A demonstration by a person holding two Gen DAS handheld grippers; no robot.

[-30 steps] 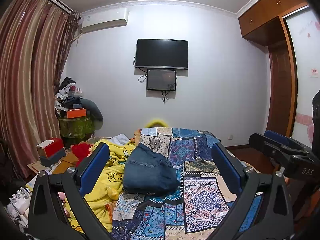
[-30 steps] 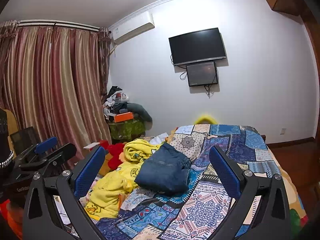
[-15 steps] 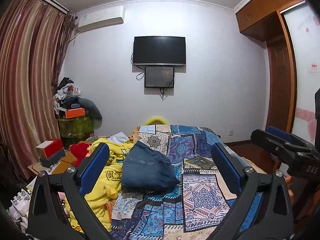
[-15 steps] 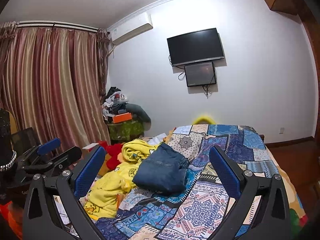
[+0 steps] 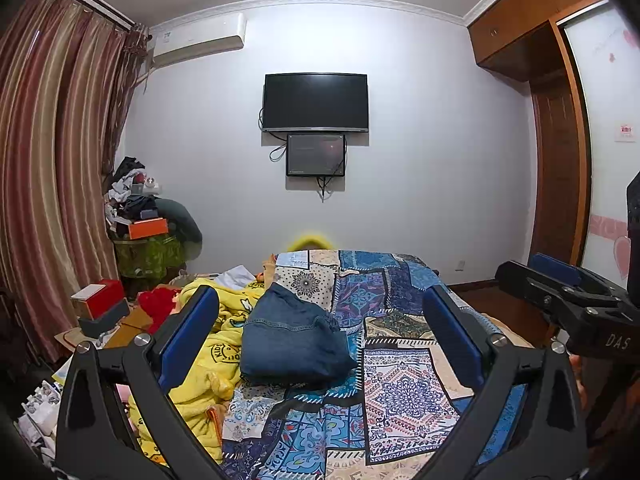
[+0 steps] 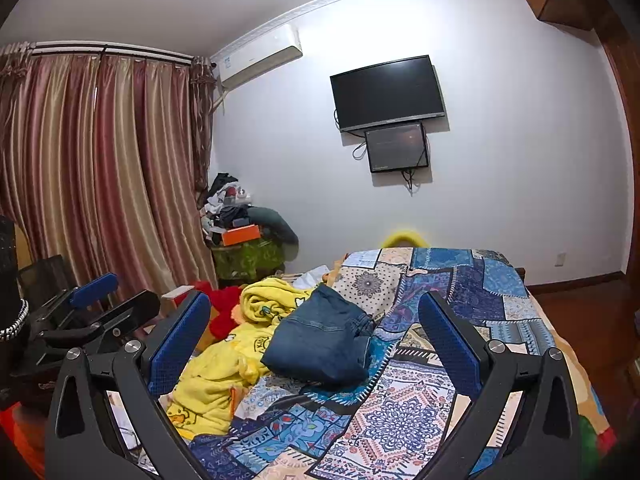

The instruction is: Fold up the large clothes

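Observation:
Folded blue jeans (image 5: 292, 340) lie on the patchwork bedspread (image 5: 404, 392), also in the right wrist view (image 6: 324, 340). A crumpled yellow garment (image 5: 204, 384) lies to their left, also in the right wrist view (image 6: 224, 376). My left gripper (image 5: 320, 332) is open and empty, held above the bed short of the jeans. My right gripper (image 6: 316, 336) is open and empty too. Each gripper shows at the edge of the other's view: the right one (image 5: 568, 292), the left one (image 6: 104, 300).
A red plush toy (image 6: 220, 308) and red box (image 5: 98, 298) sit left of the bed. A cluttered green stand (image 5: 148, 252) is by the curtain (image 5: 44, 184). A TV (image 5: 316, 102) hangs on the far wall. A wardrobe (image 5: 556, 160) stands right.
Both grippers have drifted slightly; the views tilted a little upward and the jeans sit marginally lower and left. Both stay open and empty.

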